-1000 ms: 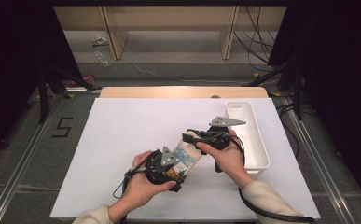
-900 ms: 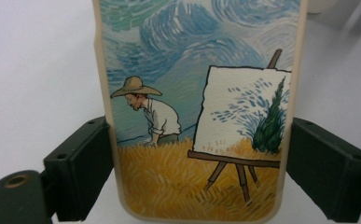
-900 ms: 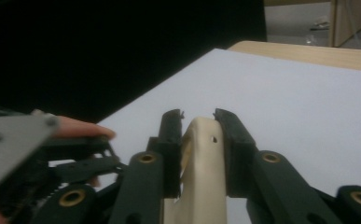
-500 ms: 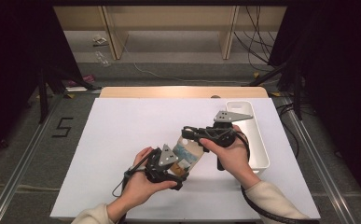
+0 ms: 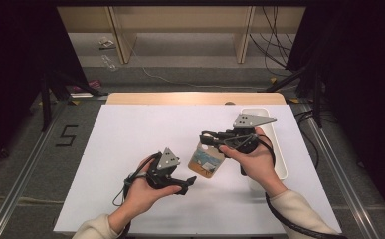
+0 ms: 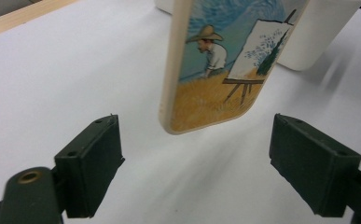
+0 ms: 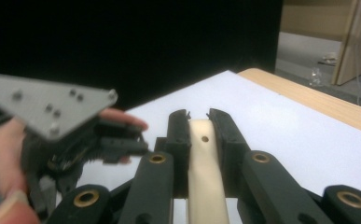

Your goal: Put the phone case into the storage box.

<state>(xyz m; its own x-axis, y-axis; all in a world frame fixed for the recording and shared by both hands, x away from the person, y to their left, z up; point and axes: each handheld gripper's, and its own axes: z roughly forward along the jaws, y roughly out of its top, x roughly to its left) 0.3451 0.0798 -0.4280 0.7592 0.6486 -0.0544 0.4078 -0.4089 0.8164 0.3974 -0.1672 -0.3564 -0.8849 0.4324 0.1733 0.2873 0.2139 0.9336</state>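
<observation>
A phone case [image 5: 207, 160] printed with a painter at an easel hangs tilted above the white table [image 5: 130, 139]. My right gripper [image 5: 206, 140] is shut on its upper edge; in the right gripper view the cream edge [image 7: 206, 186] sits clamped between the right gripper's [image 7: 198, 116] pads. My left gripper [image 5: 190, 183] is low and to the case's left, open. Its jaws have just been closing a little. In the left gripper view the case's lower end [image 6: 215, 79] hangs just ahead of the left gripper [image 6: 201, 163], and neither pad touches it.
A long white tray [image 5: 278, 149] lies on the table's right side, behind my right hand; its rounded wall [image 6: 318, 32] stands beyond the case. A wooden strip [image 5: 180, 98] borders the table's far edge. Dark floor and shelving lie beyond.
My right gripper has risen with the phone case, lifting it up and away from the left gripper. The left hand has stayed about where it was.
</observation>
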